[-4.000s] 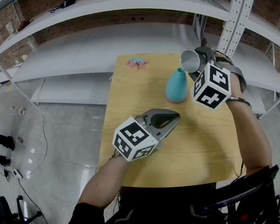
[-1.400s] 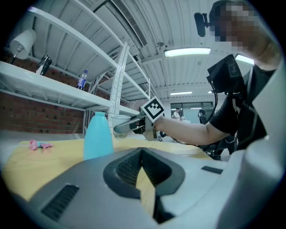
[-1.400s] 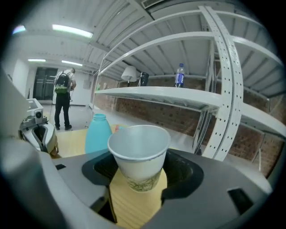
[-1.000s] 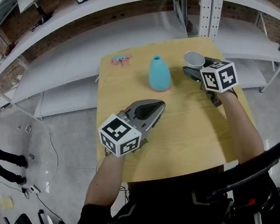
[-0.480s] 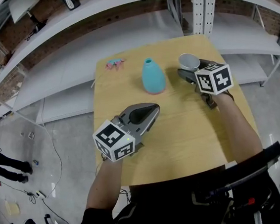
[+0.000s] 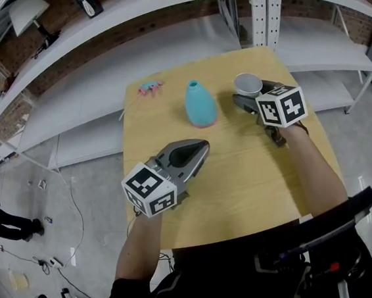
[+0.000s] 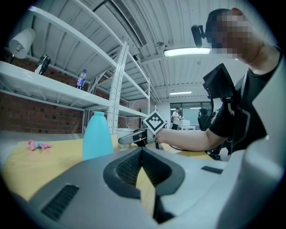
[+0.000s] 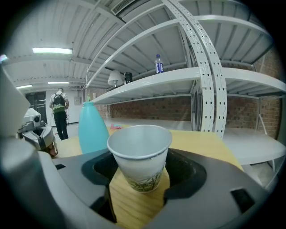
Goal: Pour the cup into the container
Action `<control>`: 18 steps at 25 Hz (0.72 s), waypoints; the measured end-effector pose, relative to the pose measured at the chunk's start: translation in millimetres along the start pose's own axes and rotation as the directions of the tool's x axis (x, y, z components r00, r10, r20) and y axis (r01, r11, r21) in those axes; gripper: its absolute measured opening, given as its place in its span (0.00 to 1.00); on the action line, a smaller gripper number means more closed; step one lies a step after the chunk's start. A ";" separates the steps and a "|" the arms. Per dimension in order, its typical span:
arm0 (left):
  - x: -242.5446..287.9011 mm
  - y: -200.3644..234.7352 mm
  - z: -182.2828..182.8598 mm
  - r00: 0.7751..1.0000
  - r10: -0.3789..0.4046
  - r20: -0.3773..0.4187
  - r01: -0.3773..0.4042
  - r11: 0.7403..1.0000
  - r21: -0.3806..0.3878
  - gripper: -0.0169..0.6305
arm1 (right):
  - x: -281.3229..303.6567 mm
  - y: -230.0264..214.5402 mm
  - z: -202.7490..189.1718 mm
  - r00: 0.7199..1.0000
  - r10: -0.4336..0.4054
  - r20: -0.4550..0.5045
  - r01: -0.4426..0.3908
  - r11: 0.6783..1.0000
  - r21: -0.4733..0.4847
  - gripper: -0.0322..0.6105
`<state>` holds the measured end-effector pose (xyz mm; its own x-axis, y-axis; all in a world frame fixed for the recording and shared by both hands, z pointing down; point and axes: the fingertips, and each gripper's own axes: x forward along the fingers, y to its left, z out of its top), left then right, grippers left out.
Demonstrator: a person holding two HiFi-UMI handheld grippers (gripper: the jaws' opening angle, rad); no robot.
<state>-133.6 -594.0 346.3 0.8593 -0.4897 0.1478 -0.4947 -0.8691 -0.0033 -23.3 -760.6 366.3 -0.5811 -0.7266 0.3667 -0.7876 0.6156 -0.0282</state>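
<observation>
Right hand-held gripper [image 6: 243,99] — we see its jaws wide, clasping the paper cup [image 6: 249,85], which stands upright on the tabletop [image 6: 255,185], far right | teal container [image 6: 200,105] left of the cup, apart | left hand-held gripper [image 6: 201,145] — jaws together, empty, nearer us.

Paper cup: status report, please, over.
Left gripper shut, empty. Right gripper around paper cup, grip unclear. Cup upright on table, beside blue vase. Nothing between them.
</observation>
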 end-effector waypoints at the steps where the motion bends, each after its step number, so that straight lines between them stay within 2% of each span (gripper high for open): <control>1: 0.3 0.2 0.0 1.000 0.000 0.000 0.000 1.000 0.000 0.03 | 0.0 -0.1 0.0 1.000 0.000 0.000 0.000 1.000 -0.002 0.53; 7: 1.7 1.6 0.0 1.000 0.000 0.002 0.000 1.000 -0.002 0.03 | -2.9 -3.8 1.6 1.000 -0.022 0.006 0.022 1.000 0.003 0.61; 18: 1.6 3.0 0.0 1.000 0.000 0.001 0.000 1.000 -0.002 0.03 | -39.9 -9.1 3.4 0.997 -0.073 0.039 0.072 0.997 0.043 0.62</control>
<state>-133.7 -597.4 346.5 0.8593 -0.4900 0.1465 -0.4952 -0.8688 -0.0010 6.3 -738.2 348.8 -0.5294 -0.7812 0.3309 -0.8352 0.5483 -0.0417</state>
